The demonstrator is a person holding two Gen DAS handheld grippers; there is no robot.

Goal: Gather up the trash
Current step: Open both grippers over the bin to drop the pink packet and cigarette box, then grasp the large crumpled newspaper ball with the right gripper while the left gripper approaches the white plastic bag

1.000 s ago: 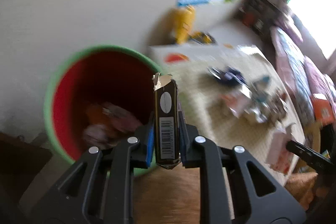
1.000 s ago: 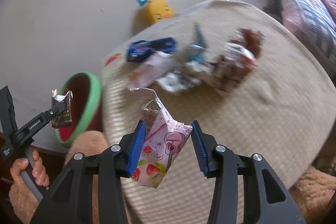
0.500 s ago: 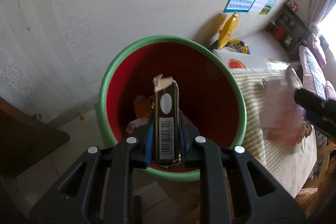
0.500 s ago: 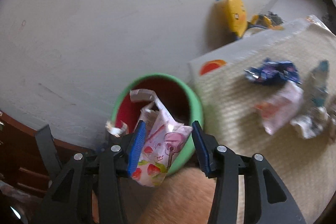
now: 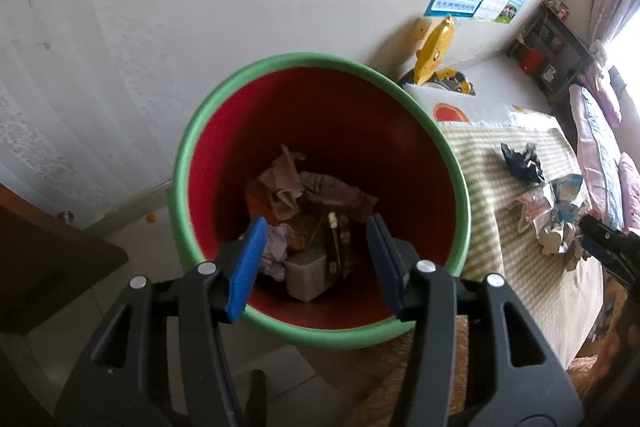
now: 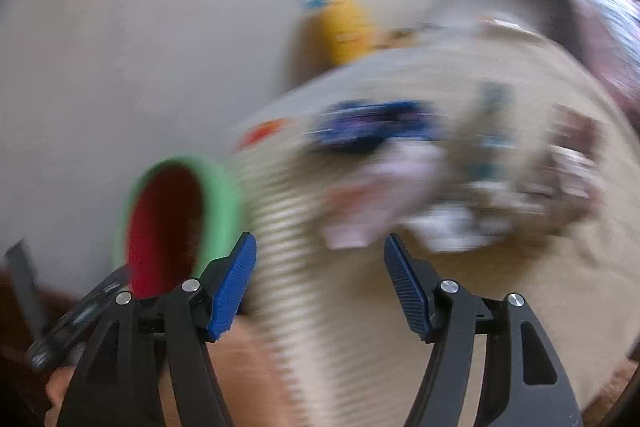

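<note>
In the left wrist view, the left tongs (image 5: 316, 259) hung directly above the mouth of the bin (image 5: 184, 183), a red-lined tub with a green rim that stood on the floor against the wall. Their blue pads were spread wide with nothing between them, a stance that suits a drop straight down into the opening. At the bottom of the bin lay a heap of collected trash (image 5: 308, 223): crumpled pink and orange wrappers, a small whitish carton and a dark packet. Just to the right of the bin, the striped mat (image 5: 492, 227) carried the litter not yet gathered: a dark crumpled wrapper (image 5: 520, 161) and a cluster of torn packets (image 5: 556, 211), well apart from the bin. The tip of the right tongs (image 5: 608, 247) showed at the edge, near that cluster.

The right wrist view was heavily smeared by motion. The right tongs (image 6: 318, 279) stood apart and empty, pointed over the mat (image 6: 460, 307) toward the loose litter, probably lining up the next pick. A blue wrapper (image 6: 372, 131) and a pale pink packet (image 6: 372, 203) could be made out; the rest was too blurred to name. The bin (image 6: 218, 195) sat at the left, beside the mat's end.
</note>
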